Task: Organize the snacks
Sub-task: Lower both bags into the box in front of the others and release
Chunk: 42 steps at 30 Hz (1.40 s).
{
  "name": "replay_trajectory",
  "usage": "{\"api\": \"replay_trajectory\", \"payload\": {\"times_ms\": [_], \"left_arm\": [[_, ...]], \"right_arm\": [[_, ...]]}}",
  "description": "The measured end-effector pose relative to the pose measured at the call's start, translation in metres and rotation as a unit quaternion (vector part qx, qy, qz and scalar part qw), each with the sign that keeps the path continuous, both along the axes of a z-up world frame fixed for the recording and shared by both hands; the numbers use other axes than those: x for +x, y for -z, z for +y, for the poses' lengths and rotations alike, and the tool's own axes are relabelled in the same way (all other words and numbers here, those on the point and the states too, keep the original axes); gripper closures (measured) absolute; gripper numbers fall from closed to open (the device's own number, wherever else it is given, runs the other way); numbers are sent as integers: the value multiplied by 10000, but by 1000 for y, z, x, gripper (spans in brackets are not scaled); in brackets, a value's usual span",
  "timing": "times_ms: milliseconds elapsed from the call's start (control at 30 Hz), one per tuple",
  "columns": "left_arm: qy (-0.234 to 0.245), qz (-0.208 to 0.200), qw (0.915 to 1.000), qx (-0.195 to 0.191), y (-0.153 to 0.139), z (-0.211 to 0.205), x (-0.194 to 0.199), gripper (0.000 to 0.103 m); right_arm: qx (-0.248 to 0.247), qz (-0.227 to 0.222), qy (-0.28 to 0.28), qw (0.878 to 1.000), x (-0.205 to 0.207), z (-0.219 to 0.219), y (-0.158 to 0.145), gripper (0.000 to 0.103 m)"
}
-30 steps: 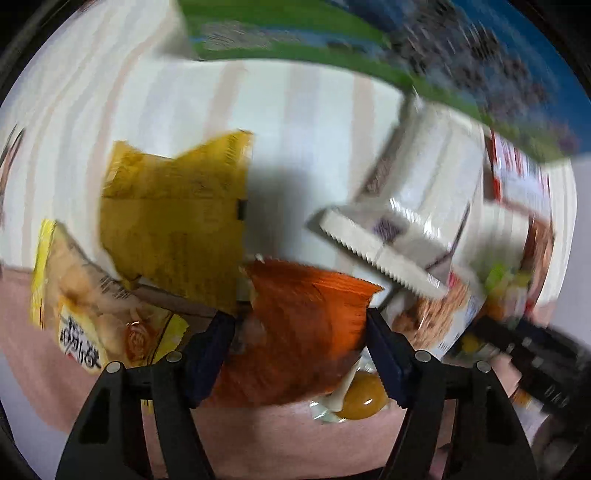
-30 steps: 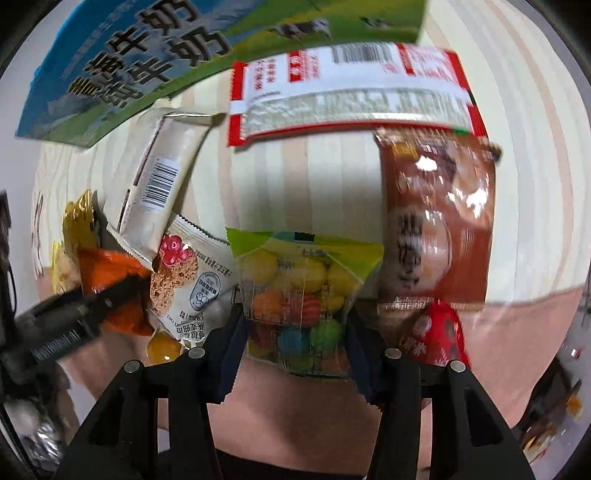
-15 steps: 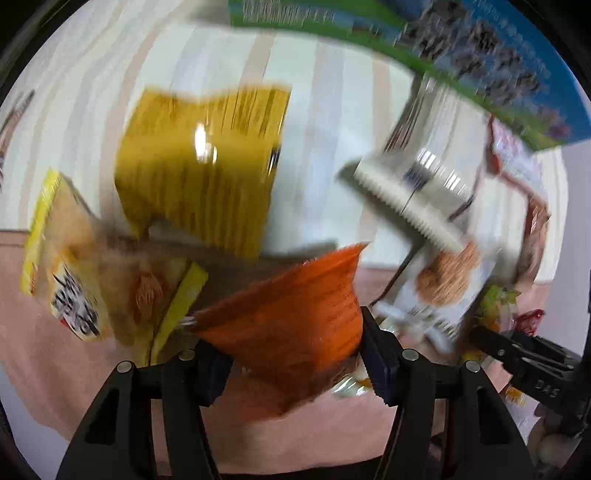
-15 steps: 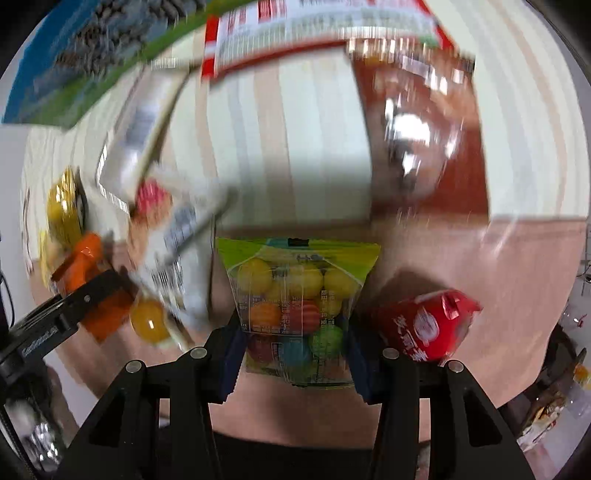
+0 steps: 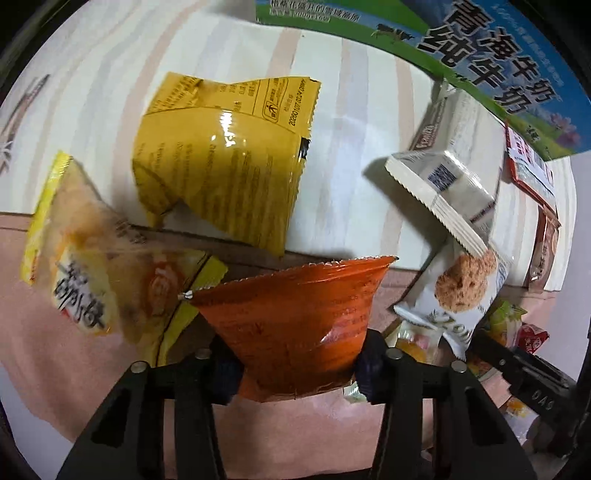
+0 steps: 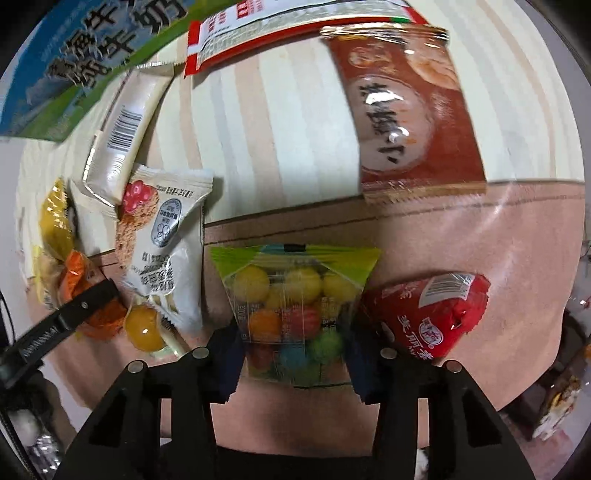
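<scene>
The lower end of the orange packet (image 5: 295,325) is hidden between the pads of the left tool (image 5: 297,365), and the printing on its face is too faint to read; the yellow-edged snack bag (image 5: 85,266) at the left is blurred, so its label cannot be read. In the right wrist view the bottom of the candy-ball bag (image 6: 295,314) is covered by the right tool (image 6: 293,363), and the blue and green milk carton (image 6: 92,48) and the red and white packet (image 6: 295,26) run off the top edge. The brown pouch (image 6: 402,110) is smeared by glare and motion, and the clutter at the far right edge is too small to tell.
</scene>
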<state>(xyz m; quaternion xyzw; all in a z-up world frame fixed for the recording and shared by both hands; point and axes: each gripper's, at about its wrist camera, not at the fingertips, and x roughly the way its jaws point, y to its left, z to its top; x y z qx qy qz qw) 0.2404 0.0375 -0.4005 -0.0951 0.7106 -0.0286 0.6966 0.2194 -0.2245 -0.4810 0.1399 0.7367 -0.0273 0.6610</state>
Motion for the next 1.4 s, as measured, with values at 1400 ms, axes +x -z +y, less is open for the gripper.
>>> {"api": "replay_trajectory", "payload": {"times_ms": [1400], "left_arm": [[992,792,9916,-233,-57,-69,262,59]], "right_arm": [[253,-492,-1222,9910,286,50,-80,54]]}}
